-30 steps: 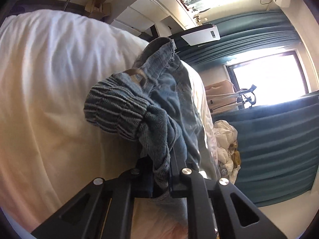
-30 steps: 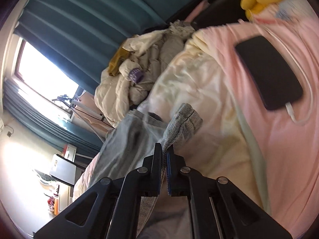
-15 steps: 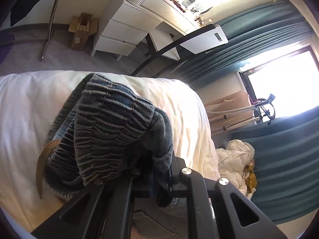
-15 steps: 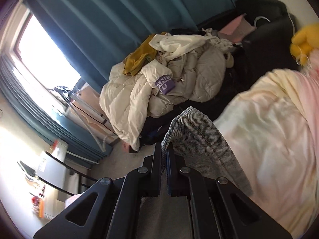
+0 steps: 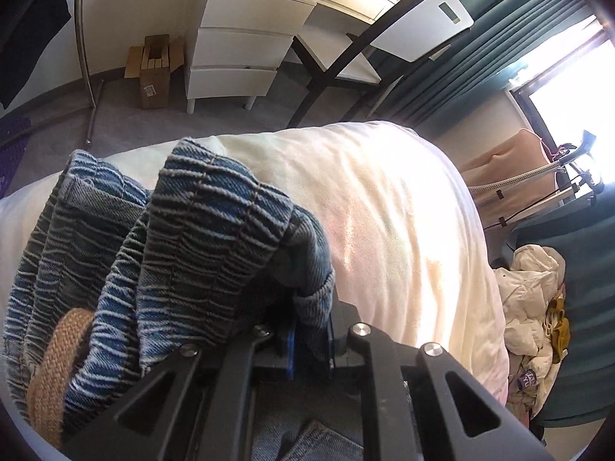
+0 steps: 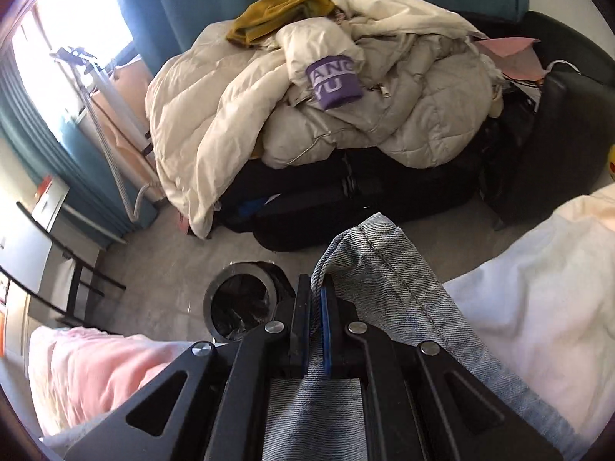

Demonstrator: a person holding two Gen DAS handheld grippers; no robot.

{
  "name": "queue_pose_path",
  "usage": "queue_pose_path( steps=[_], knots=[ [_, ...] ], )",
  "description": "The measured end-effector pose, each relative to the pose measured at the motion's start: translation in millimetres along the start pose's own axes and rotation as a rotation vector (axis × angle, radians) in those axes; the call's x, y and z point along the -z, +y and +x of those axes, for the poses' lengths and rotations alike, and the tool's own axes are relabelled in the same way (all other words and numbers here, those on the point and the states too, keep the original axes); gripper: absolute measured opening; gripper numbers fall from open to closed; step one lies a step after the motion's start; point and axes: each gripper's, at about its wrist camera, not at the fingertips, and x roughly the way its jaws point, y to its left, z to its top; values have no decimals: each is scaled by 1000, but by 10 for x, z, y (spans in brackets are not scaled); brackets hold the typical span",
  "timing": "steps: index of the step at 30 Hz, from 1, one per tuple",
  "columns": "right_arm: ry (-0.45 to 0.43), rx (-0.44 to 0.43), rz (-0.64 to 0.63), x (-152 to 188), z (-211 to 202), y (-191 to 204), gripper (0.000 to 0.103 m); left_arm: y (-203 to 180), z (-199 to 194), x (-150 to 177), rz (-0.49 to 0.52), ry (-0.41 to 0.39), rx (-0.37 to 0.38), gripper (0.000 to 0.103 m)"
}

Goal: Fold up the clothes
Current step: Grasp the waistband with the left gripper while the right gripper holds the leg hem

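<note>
Blue denim jeans (image 5: pixel 200 246) with a gathered elastic waistband and a tan belt loop hang bunched over my left gripper (image 5: pixel 311 330), which is shut on the waistband fabric above the cream bed cover (image 5: pixel 403 230). In the right wrist view, my right gripper (image 6: pixel 315 307) is shut on a hemmed edge of the same pale denim jeans (image 6: pixel 388 272), held up off the bed. The cloth drapes down between the arms of that gripper.
A white drawer unit (image 5: pixel 238 50) and desk stand beyond the bed's edge. A heap of cream quilted coats (image 6: pixel 330 107) lies on a dark sofa. A round bin (image 6: pixel 240 299) sits on the floor below. Pink bedding (image 6: pixel 100 365) is at lower left.
Both grippers have lifted and tilted with the jeans; the views swung from the bed surface toward the floor, desk and coat pile. Both grips stay shut.
</note>
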Motion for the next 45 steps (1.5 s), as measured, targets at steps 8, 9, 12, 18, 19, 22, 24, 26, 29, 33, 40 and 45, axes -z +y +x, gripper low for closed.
queue_pose_path(
  steps=[8, 9, 12, 18, 19, 22, 24, 26, 29, 33, 40, 45],
  knots=[
    [-69, -124, -40, 83, -756, -278, 23, 186, -551, 217, -19, -4, 180, 35],
    [-95, -124, -44, 100, -892, -330, 29, 226, -645, 258, -25, -9, 209, 43],
    [-155, -141, -16, 206, -1292, -574, 48, 420, -907, 423, -36, -28, 247, 55],
    [-91, -266, 173, 689, -1615, -1172, 60, 1045, -1246, 819, -206, 8, 372, 56],
    [-80, -312, 217, 775, -1640, -1274, 60, 1165, -1287, 885, -246, 12, 389, 56],
    [-35, -378, 269, 1025, -1665, -1462, 63, 1357, -1323, 989, -280, 41, 419, 56],
    [11, -404, 253, 1156, -1610, -1498, 65, 1430, -1331, 1022, -278, 39, 431, 56],
    [48, -429, 258, 1242, -1522, -1504, 65, 1441, -1270, 1043, -282, 29, 443, 56],
    [69, -479, 289, 1290, -1349, -1445, 65, 1356, -1081, 1057, -266, 41, 462, 56],
    [91, -484, 307, 1254, -1072, -1282, 65, 1170, -846, 1066, -201, 13, 435, 56],
    [23, -414, 293, 1168, -824, -1167, 24, 933, -612, 960, -193, -43, 345, 13],
    [-19, -305, 242, 1147, -882, -1103, 8, 705, -789, 872, -108, -149, 246, 2]
  ],
)
